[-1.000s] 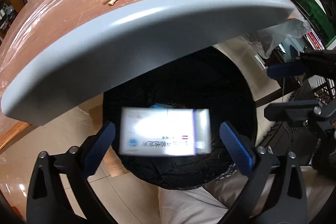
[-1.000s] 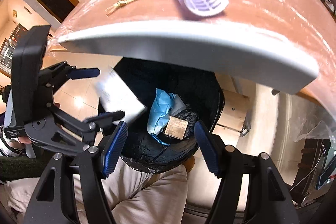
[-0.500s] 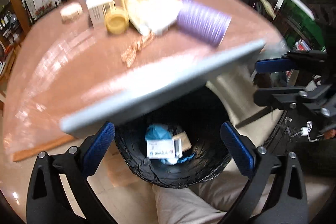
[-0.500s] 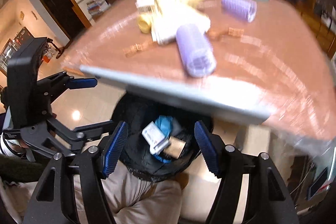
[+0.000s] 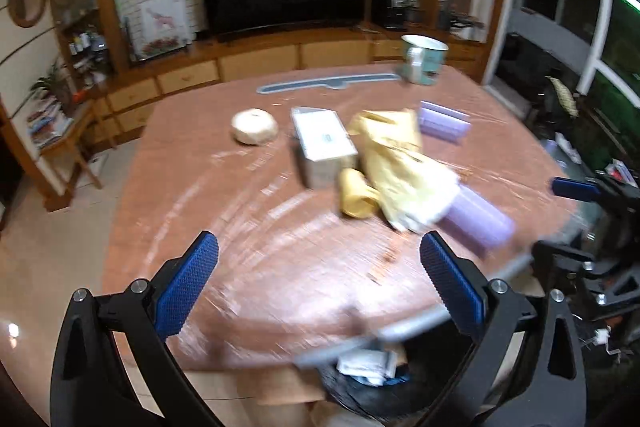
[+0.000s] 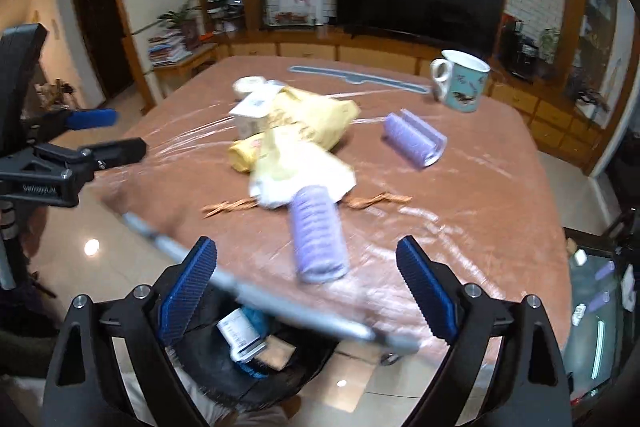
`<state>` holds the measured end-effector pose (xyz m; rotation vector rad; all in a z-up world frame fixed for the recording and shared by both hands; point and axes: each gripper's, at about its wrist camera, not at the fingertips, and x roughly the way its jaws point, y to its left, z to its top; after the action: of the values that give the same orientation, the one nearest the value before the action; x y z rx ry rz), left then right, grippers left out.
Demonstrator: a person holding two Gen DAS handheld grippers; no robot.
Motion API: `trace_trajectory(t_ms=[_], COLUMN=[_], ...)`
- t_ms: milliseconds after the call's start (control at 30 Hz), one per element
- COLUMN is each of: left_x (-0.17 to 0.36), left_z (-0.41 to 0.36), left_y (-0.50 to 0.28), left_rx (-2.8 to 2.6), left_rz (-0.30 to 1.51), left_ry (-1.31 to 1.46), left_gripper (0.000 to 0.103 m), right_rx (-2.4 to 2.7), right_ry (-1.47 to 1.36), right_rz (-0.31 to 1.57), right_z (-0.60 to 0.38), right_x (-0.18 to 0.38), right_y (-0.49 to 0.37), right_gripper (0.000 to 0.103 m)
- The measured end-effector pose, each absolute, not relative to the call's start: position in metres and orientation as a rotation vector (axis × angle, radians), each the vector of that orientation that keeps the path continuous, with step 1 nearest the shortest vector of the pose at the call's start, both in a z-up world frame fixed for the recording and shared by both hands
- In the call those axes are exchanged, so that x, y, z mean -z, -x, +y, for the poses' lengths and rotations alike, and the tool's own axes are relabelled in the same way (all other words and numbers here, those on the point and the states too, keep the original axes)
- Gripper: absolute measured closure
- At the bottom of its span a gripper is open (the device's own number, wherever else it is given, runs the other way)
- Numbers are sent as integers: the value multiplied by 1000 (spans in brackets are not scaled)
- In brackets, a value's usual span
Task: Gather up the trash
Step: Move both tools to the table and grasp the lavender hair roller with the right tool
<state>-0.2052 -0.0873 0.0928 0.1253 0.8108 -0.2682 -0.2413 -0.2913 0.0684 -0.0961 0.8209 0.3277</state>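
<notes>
My left gripper (image 5: 316, 267) is open and holds nothing, above the near edge of the brown table (image 5: 224, 227). My right gripper (image 6: 306, 267) is opening wide, with nothing between its pads; a purple roller (image 6: 318, 235) lies on the table beyond it. Under the table edge stands a black-lined bin (image 5: 360, 395), also in the right wrist view (image 6: 224, 379), with a white box (image 6: 240, 337) and blue trash inside. On the table lie a yellow bag (image 5: 400, 163), a white carton (image 5: 324, 143), a yellow lid (image 5: 356, 195) and gold twist ties (image 6: 228, 207).
A second purple roller (image 6: 414, 139), a tape roll (image 5: 254, 131) and a mug (image 6: 464, 81) sit farther back. A grey strip (image 5: 328, 83) lies at the far edge. A television and cabinets line the wall. The person's legs are beside the bin.
Both grippers rose and tipped up from the bin to the tabletop. The white box dropped from between the left fingers into the bin. The right jaws spread wider.
</notes>
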Motion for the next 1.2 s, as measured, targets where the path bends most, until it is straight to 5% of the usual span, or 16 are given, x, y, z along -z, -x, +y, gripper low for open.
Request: trace_trajectory(t_ms=[567, 900, 1033, 1200], left_x=[-50, -21, -16, -20], left_z=[-60, -66, -63, -62], left_y=[38, -11, -21, -24], left_rx=[142, 159, 177, 252], left_rz=[968, 1044, 1053, 1045], left_ry=[-122, -112, -71, -37], left_gripper=[2, 16, 23, 26], right_rx=[-160, -236, -260, -276], right_ry=[41, 22, 10, 24], right_rz=[922, 972, 1006, 1008], right_z=[-355, -350, -349, -340], right_x=[-39, -18, -10, -11], right_y=[80, 40, 28, 29], right_gripper=[14, 25, 39, 40])
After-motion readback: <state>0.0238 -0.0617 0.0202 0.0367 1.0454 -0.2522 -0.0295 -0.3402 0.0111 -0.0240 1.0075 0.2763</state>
